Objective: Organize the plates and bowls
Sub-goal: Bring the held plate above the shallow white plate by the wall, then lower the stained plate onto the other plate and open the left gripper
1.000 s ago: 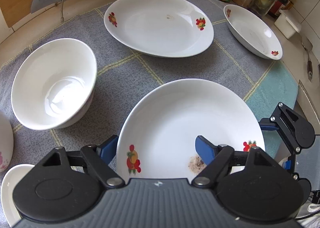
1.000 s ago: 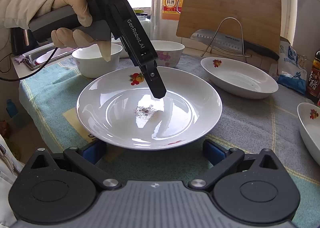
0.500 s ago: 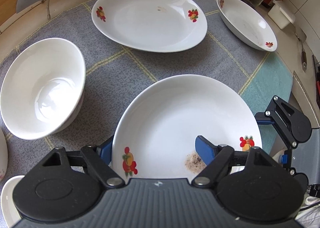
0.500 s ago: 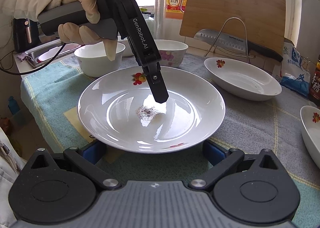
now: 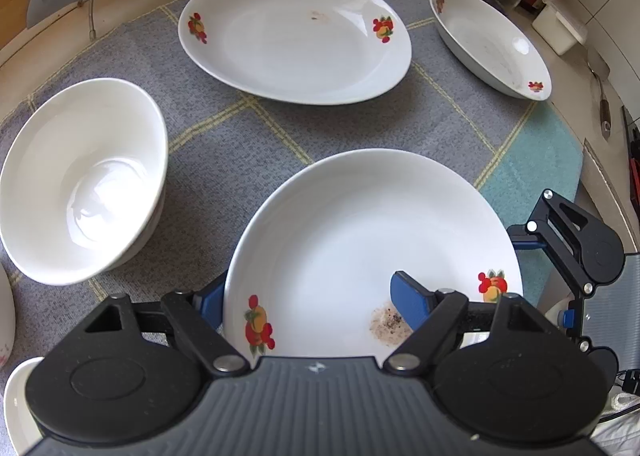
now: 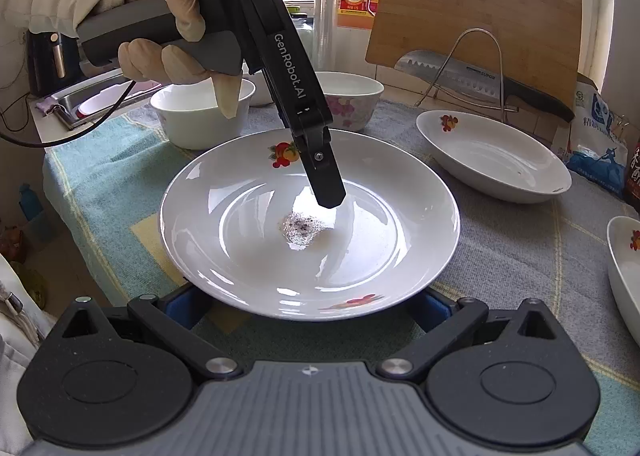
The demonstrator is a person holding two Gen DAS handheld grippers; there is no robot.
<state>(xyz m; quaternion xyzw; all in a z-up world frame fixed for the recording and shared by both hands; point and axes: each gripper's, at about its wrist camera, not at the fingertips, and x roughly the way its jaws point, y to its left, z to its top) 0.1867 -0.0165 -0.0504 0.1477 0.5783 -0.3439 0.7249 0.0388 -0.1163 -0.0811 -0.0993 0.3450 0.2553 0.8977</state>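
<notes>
Plate (image 6: pixel 384 256), white with fruit motifs and a speckled stain, lay on the checked cloth (image 5: pixel 224 144); left gripper (image 5: pixel 316 302) straddled its rim, one finger inside, one outside, apart and not pressing; right gripper (image 6: pixel 304 310) sat at the plate's near edge, fingers wide apart under the rim; bowl (image 5: pixel 76 176) stood beside; second plate (image 5: pixel 296 36) lay beyond.

I see a white plate (image 5: pixel 360 224) with red-and-orange fruit prints and a dark speckled smudge. My left claw (image 5: pixel 312 300) is black with blue pads, over a grey cloth (image 5: pixel 224 144) lined yellow, edged teal.
</notes>
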